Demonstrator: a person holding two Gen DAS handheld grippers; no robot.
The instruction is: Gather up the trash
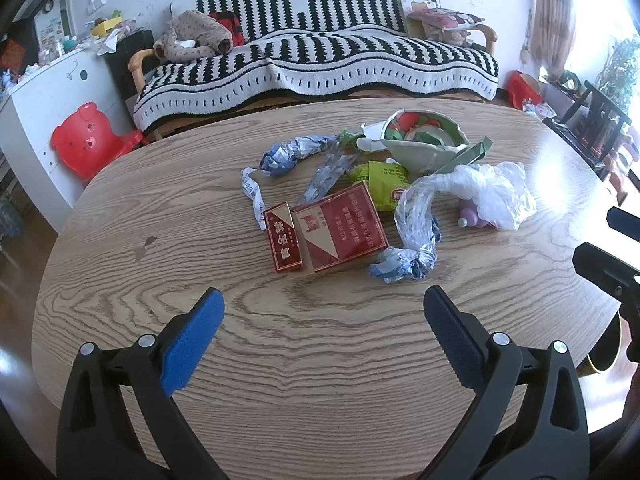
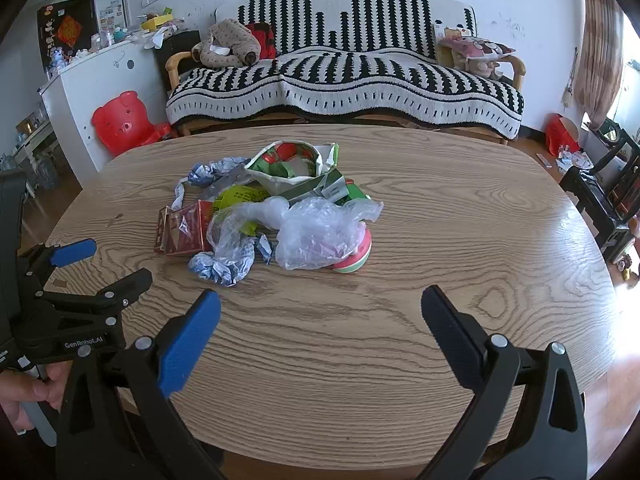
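Wood-grain table (image 1: 320, 360) carries a heap of trash at its middle as both grippers hang over the near edge, tilted down toward it. The left gripper (image 1: 324, 304) and the right gripper (image 2: 320, 308) each stand with jaws spread wide and nothing between the blue pads; neither touches the pile. Collection looks not yet begun: this reads as the approach.

Nearest the left gripper lie two red cigarette packs (image 1: 340, 228), touching side by side, with a crumpled blue-and-white wrapper (image 1: 404, 262) just beside them. A clear plastic bag (image 2: 316, 228) drapes over a striped ball (image 2: 354, 258) nearer the right gripper. Behind sit a torn paper bowl (image 1: 424, 140) and a green wrapper (image 1: 382, 180).

The next move likely calls for picking one item at the heap's near edge and closing on it; no bin can be seen in either view.

The smaller pack bears gold Chinese characters; the larger has white Chinese text too small to read surely. The left gripper's body reads "GenRobot.AI" in the right view.
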